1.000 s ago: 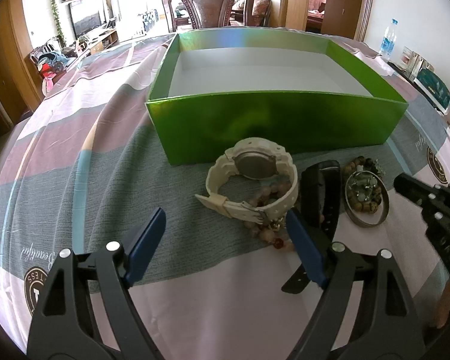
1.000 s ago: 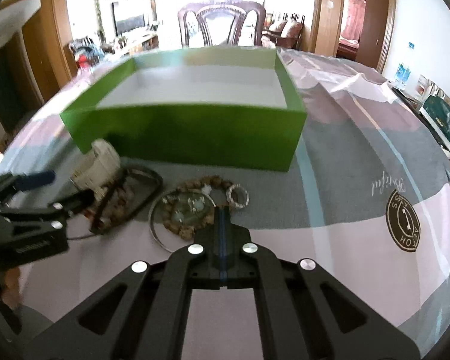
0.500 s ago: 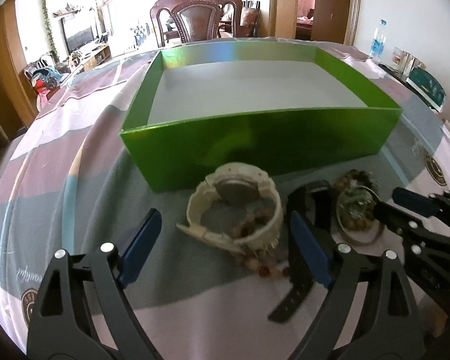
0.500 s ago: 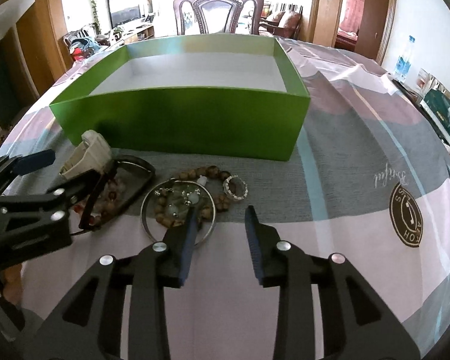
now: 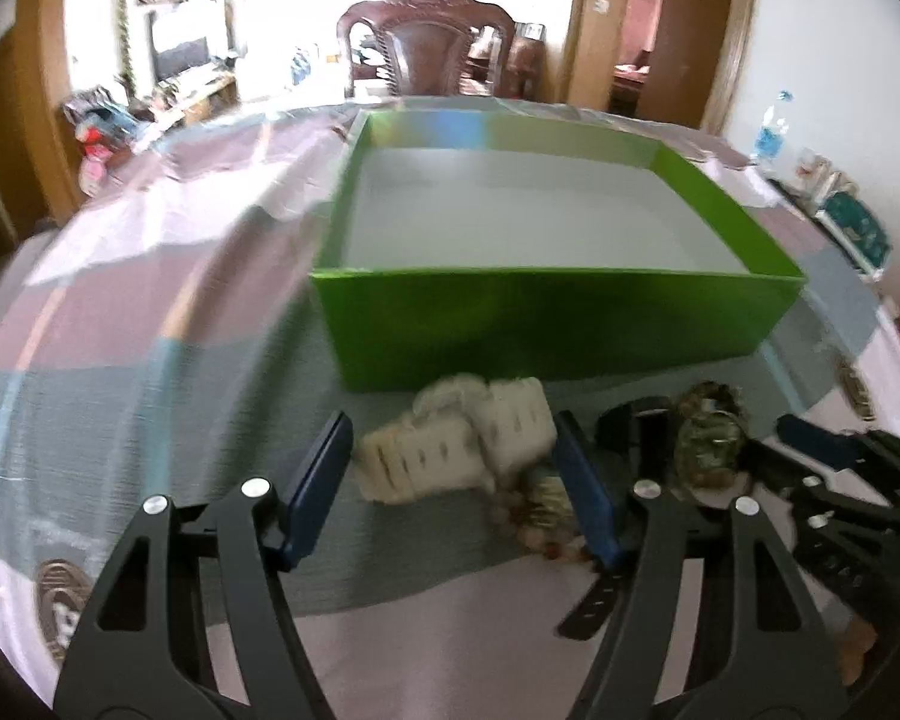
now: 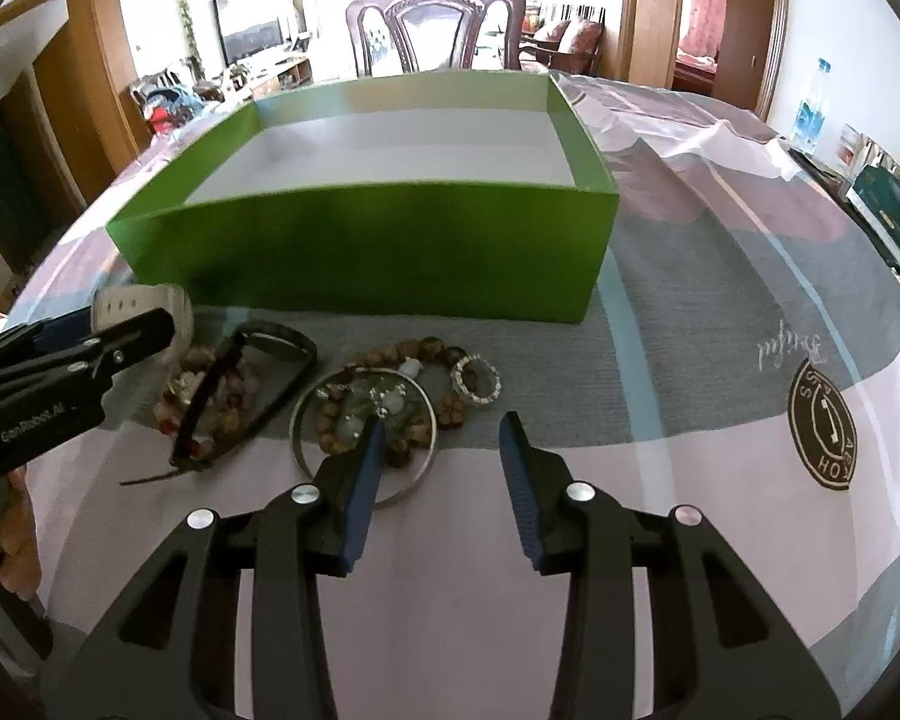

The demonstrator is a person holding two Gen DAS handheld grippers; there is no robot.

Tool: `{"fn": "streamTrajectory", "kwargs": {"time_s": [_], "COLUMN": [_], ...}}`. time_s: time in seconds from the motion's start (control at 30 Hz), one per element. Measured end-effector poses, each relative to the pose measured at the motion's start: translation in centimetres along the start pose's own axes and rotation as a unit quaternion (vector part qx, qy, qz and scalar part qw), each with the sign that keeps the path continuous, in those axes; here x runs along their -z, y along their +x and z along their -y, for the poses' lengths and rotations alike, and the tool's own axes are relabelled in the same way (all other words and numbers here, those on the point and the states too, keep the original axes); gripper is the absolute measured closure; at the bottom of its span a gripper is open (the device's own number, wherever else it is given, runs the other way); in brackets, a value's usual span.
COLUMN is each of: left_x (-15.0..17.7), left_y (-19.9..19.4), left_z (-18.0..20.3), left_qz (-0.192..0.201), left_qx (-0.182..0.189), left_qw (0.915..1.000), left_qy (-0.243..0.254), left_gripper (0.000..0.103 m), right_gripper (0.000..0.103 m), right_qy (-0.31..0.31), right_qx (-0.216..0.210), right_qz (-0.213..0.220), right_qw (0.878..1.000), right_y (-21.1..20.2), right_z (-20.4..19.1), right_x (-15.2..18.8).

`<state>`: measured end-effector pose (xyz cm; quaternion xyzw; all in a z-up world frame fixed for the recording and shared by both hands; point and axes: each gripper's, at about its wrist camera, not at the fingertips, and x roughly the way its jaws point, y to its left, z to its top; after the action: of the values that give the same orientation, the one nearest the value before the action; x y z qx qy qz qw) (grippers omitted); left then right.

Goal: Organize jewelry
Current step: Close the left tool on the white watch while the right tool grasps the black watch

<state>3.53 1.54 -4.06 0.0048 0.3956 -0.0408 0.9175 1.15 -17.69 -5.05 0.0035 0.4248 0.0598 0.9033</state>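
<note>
1. Risk first: my left gripper (image 5: 450,480) is closing around the white watch (image 5: 468,450), which lies just in front of the green box (image 5: 558,324). The right-hand pad looks to touch the watch while the left-hand pad stands clear of it, so I count nothing as gripped yet.
2. Pink bead bracelet (image 6: 204,390) lies tangled under the watch on the side away from the box. If I lift now, it may snag and drag along, or tip the watch out of the jaws.
3. Black watch (image 6: 258,384) lies just beside the white one, equally near the box front; my right-hand finger could catch its strap.
4. My right gripper (image 6: 441,462) is opening with nothing between its fingers. One finger hangs over the metal bangle (image 6: 363,432) and wooden beads (image 6: 420,354) in front of the box and could knock them.
5. As for the white watch, the left wrist view is blurred, so I hedge: its long axis seems to run roughly along the box's front wall, strap end pointing towards the box's left corner.
</note>
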Motion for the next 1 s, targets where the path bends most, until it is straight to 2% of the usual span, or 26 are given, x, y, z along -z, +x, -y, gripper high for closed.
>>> {"fn": "streamTrajectory", "kwargs": {"time_s": [0.1,0.2,0.3,0.4,0.5,0.6,0.67,0.73,1.0], "left_x": [-0.2,-0.3,-0.4,-0.4,-0.5,-0.5,-0.5,-0.5,-0.9], "left_y": [-0.1,-0.3,-0.4,-0.3,-0.3,-0.2,-0.2,-0.2,-1.6], "left_z": [-0.5,-0.8,-0.8,-0.9,-1.1,-1.2,-1.4,-1.4,-1.2], "left_qz": [-0.003,-0.010,-0.012,-0.013,-0.013,-0.013,-0.012,-0.013,0.014], "left_qx": [-0.009,-0.004,-0.001,0.001,0.003,0.004,0.006,0.008,0.011], "left_qw": [0.9999,0.9999,0.9999,0.9999,0.9998,0.9998,0.9998,0.9997,0.9998], "left_qy": [-0.004,-0.005,-0.004,-0.009,-0.014,-0.015,-0.017,-0.016,-0.011], "left_gripper": [0.035,0.035,0.034,0.033,0.032,0.030,0.031,0.034,0.036], "right_gripper": [0.063,0.063,0.063,0.063,0.063,0.068,0.083,0.090,0.093], "right_qy": [0.011,-0.035,-0.089,-0.150,-0.199,-0.210,-0.211,-0.214,-0.185], "right_qx": [-0.009,-0.069,-0.053,-0.047,-0.040,-0.060,-0.067,-0.066,-0.071], "right_qz": [-0.010,-0.053,-0.056,-0.046,-0.059,-0.069,-0.070,-0.069,-0.036], "right_qw": [1.000,0.996,0.993,0.987,0.977,0.973,0.973,0.972,0.980], "right_y": [-0.2,-0.1,0.2,0.9,3.0,4.3,4.7,4.8,2.2], "right_z": [0.3,-1.0,-2.6,-4.5,-6.2,-7.0,-7.1,-7.1,-5.7], "right_x": [-0.3,-1.4,-2.7,-4.1,-4.7,-4.9,-5.0,-4.9,-5.2]}}
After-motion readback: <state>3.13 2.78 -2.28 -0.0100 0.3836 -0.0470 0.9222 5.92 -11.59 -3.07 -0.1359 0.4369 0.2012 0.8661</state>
